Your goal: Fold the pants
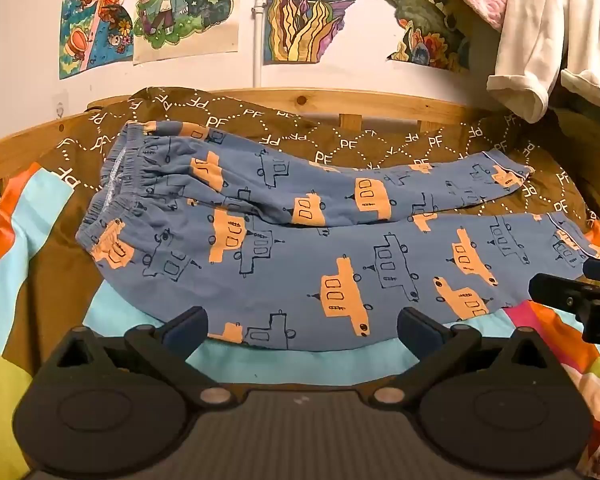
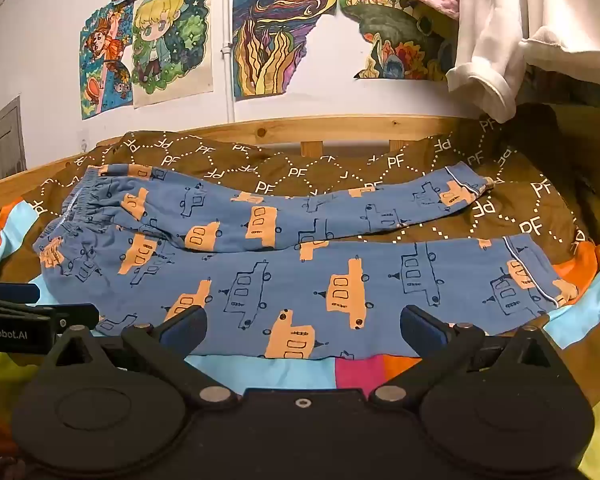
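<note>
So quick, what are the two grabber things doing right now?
Left gripper: open, holding nothing, just in front of the pants.
Right gripper: open, holding nothing.

Blue pants (image 2: 300, 264) spread flat on patterned bedding (image 2: 300, 172), waistband left; right tongs (image 2: 303, 330) open at near hem.
</note>
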`<state>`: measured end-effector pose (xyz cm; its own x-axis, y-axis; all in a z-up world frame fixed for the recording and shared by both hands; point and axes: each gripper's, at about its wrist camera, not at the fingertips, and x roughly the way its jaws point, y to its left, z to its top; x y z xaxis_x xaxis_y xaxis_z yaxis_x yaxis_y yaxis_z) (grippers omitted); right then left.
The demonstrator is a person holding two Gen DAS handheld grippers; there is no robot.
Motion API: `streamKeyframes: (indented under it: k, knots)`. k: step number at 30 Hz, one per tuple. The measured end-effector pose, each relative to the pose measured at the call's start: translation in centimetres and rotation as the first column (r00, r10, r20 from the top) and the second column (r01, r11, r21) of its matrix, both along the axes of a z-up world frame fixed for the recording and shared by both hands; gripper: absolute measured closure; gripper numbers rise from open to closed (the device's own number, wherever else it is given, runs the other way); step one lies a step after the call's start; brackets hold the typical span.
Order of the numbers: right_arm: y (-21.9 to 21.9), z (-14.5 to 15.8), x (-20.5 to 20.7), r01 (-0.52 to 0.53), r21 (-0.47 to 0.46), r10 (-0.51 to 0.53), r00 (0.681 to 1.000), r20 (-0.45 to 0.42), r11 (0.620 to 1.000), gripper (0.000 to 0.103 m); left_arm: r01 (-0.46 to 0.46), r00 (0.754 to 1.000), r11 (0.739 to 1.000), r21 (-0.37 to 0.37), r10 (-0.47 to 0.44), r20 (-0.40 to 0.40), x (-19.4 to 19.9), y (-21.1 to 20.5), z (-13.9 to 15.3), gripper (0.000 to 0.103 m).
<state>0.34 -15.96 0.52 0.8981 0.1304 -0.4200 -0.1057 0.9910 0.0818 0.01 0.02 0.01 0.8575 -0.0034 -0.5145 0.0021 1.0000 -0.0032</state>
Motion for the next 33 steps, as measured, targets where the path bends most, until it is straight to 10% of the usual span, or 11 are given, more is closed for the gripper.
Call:
streamKeyframes:
  k: [33]
  knots:
    - [-0.06, -0.24, 0.26, 0.002, -0.003, -0.002, 1.000, -0.020, 1.000, 0.001, 0.000, 1.000, 1.000, 0.000, 0.000, -0.007, 0.01, 0.00, 0.00, 0.000]
